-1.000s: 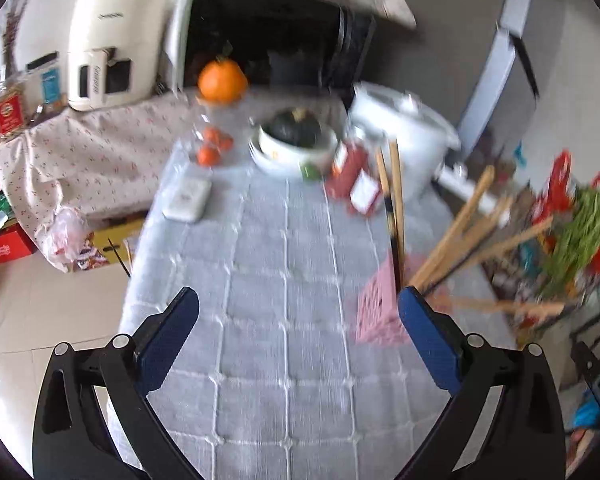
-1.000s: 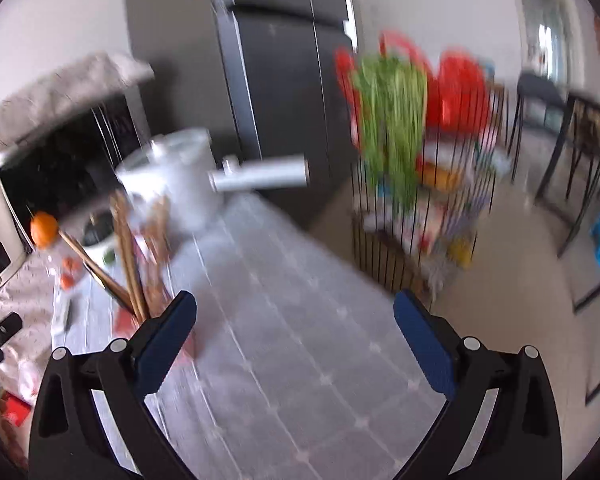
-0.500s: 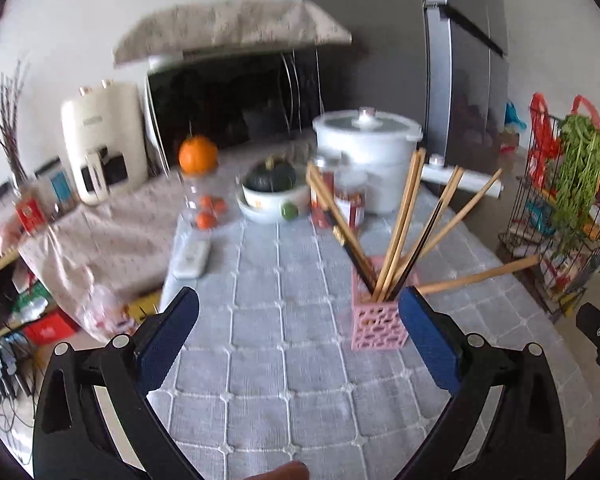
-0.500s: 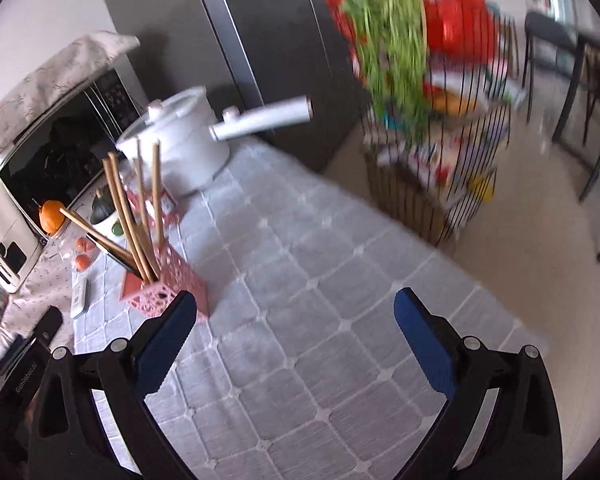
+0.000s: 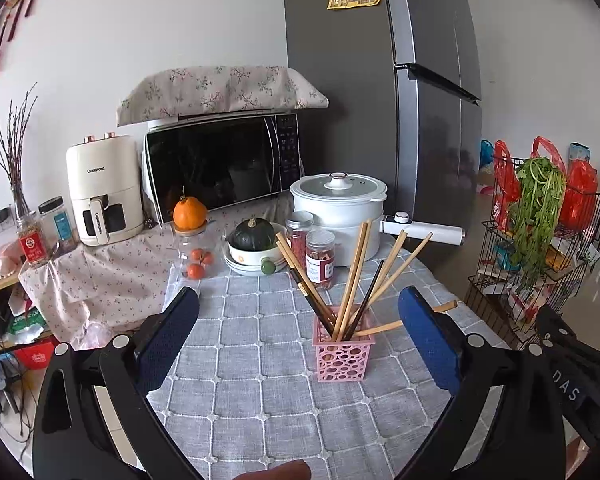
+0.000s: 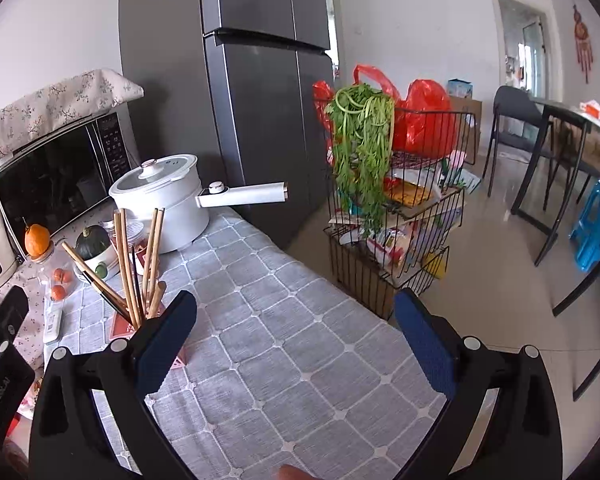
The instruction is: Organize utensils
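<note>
A pink perforated holder [image 5: 343,356] stands upright on the grey checked tablecloth [image 5: 236,364], with several wooden and dark chopsticks [image 5: 354,276] fanned out of it. My left gripper [image 5: 300,332] is open and empty, held back from the holder, which sits between its blue pads. In the right wrist view the chopsticks [image 6: 128,264] show at the left, the holder mostly hidden behind the left finger. My right gripper [image 6: 294,336] is open and empty over the cloth, to the right of the holder.
Behind the holder stand two red-filled jars [image 5: 320,260], a white pot [image 5: 338,204] with a long handle, a bowl holding a green squash [image 5: 254,246], an orange [image 5: 190,214], a microwave [image 5: 224,164]. A wire rack [image 6: 400,216] with greens stands right of the table.
Both grippers have pulled back and levelled out; the views have steadied. The holder with chopsticks now sits farther off, centred in the left view. Both grippers stay open.
</note>
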`<control>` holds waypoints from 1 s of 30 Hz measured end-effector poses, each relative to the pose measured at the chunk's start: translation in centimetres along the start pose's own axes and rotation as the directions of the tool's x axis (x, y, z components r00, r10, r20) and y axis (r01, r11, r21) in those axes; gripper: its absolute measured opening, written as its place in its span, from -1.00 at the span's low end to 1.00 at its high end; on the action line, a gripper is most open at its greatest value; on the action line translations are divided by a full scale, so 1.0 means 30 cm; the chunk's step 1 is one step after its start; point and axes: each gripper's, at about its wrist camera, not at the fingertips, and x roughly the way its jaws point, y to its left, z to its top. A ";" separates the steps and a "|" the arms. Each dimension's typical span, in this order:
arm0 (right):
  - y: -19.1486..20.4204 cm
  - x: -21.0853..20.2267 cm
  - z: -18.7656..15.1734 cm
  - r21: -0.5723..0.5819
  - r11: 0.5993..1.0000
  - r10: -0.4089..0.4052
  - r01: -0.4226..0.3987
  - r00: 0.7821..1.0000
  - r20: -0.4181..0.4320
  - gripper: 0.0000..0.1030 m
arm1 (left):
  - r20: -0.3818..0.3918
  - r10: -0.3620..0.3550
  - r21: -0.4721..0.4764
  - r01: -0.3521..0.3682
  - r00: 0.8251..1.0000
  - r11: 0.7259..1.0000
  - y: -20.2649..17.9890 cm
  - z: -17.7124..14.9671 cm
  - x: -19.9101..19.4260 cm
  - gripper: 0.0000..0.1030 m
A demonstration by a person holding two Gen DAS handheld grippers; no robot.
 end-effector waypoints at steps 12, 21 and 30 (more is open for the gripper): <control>-0.025 -0.006 -0.004 0.021 1.000 0.018 -0.017 1.000 -0.014 0.87 | -0.015 -0.009 0.004 0.009 1.000 1.000 -0.012 -0.008 0.010 0.86; -0.028 -0.002 -0.004 0.025 0.999 0.023 -0.023 0.999 -0.023 0.87 | -0.028 -0.011 0.005 0.011 1.000 1.000 -0.012 -0.010 0.026 0.86; -0.022 0.002 -0.010 0.023 0.999 0.029 -0.028 0.999 -0.033 0.87 | -0.043 -0.011 -0.002 0.011 0.999 1.000 -0.003 -0.015 0.036 0.86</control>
